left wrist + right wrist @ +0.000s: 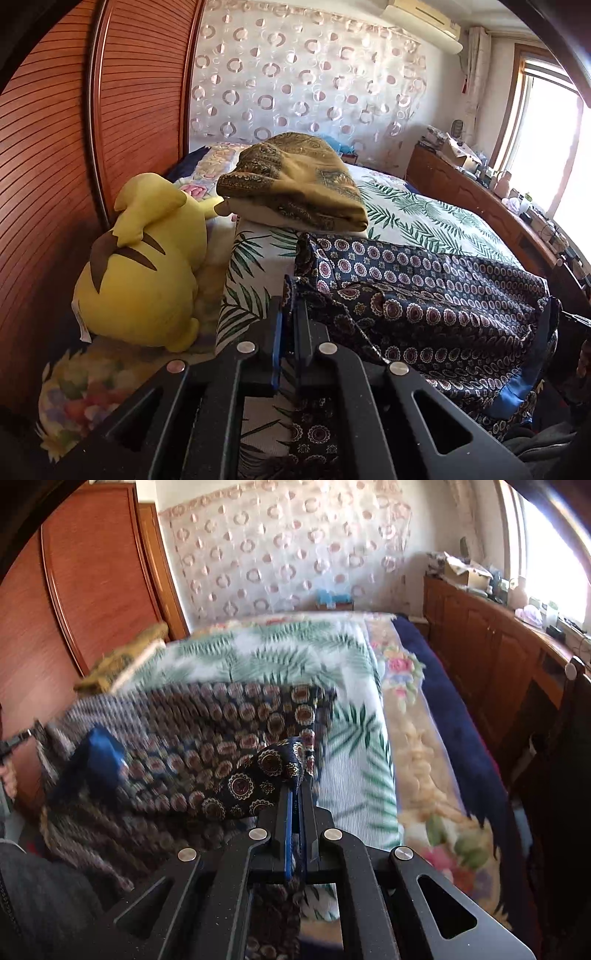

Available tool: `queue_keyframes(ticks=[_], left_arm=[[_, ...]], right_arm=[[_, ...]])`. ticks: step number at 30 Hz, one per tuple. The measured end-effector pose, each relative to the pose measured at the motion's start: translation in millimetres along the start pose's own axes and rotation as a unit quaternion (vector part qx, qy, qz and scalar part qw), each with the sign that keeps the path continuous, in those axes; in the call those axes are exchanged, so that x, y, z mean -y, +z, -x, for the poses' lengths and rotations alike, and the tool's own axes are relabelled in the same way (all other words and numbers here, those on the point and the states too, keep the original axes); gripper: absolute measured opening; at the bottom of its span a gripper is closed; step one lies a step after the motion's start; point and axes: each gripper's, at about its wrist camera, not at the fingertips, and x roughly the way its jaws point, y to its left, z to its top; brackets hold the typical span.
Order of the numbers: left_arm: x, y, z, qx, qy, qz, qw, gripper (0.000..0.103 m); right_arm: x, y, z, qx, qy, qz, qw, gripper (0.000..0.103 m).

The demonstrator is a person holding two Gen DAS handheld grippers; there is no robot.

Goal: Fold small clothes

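A dark navy garment (424,295) printed with round medallions and edged with a blue band lies stretched across the near end of the bed. My left gripper (293,295) is shut on its left edge, and cloth hangs down between the fingers. In the right wrist view, my right gripper (295,771) is shut on a bunched corner of the same garment (207,738). The garment spans between the two grippers. A folded olive paisley cloth (295,184) sits further up the bed, seen also as the olive cloth (118,657) at the left.
The bed (424,210) has a white sheet with green leaf print. A yellow plush toy (144,266) lies beside it against the wooden wardrobe (48,155). A wooden cabinet (491,642) with clutter runs along the window side. A person's grey sleeve (33,893) shows low left.
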Motion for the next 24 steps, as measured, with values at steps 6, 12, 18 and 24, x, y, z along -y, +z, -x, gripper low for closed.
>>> queue_keyframes(ticks=[6, 12, 18, 24], left_arm=[[10, 8, 10, 0.004, 0.003, -0.018, 0.9998, 0.026], [14, 23, 26, 0.032, -0.004, -0.029, 0.9991, 0.069], [17, 36, 18, 0.039, 0.005, -0.03, 0.9988, 0.079], [19, 54, -3, 0.027, 0.004, -0.028, 0.9993, 0.079]], right_arm=[[-7, 14, -6, -0.007, -0.015, 0.017, 1.0, 0.002], [-25, 18, 11, 0.02, -0.027, 0.038, 0.999, 0.011], [-25, 25, 18, 0.027, -0.03, 0.036, 0.999, 0.025], [-17, 39, 4, 0.031, -0.039, 0.033, 0.998, 0.046]])
